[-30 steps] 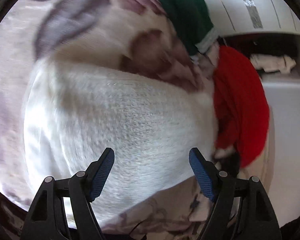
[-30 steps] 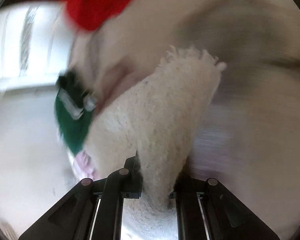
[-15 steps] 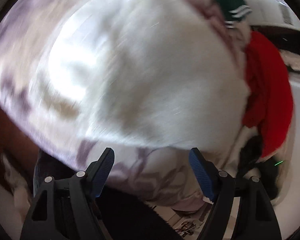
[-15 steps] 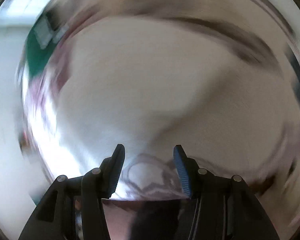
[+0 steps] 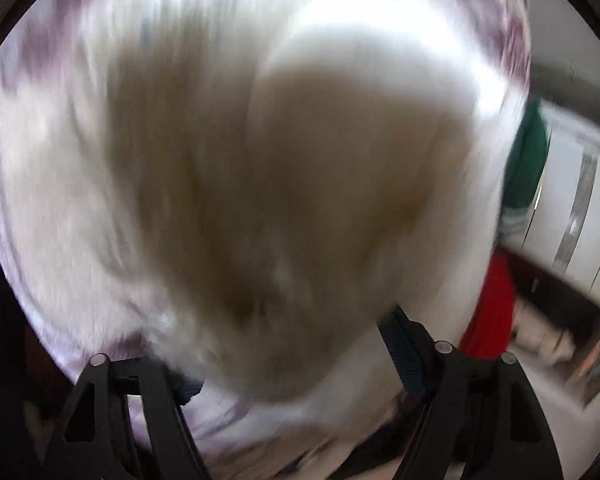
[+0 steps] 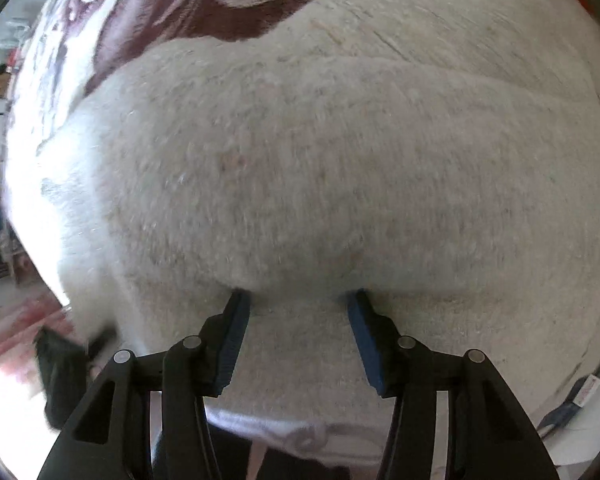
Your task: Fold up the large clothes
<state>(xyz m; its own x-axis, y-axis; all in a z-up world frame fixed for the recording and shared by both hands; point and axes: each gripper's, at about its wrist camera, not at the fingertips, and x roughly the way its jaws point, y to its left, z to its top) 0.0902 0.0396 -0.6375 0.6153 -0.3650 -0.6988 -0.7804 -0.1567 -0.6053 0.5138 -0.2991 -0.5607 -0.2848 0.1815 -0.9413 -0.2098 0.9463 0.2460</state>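
Note:
A large fuzzy white garment (image 6: 319, 168) fills the right wrist view, lying on a purple-and-white floral bed cover (image 6: 180, 12). My right gripper (image 6: 298, 300) is open, its blue pads pressed against the garment's near fold with fabric between them. In the left wrist view the same white garment (image 5: 280, 184) is heavily blurred and close. My left gripper (image 5: 284, 360) stands wide open with the garment bulging between the fingers; the left fingertip is mostly hidden behind the fabric.
A green garment (image 5: 527, 160) and a red garment (image 5: 491, 300) lie at the right of the left wrist view, beside white cabinets (image 5: 579, 200). A black item (image 6: 60, 372) sits at the lower left of the right wrist view, above the floor.
My right gripper let go of the white garment's edge and opened. Both grippers swung across the garment; it now lies closer and fills both views.

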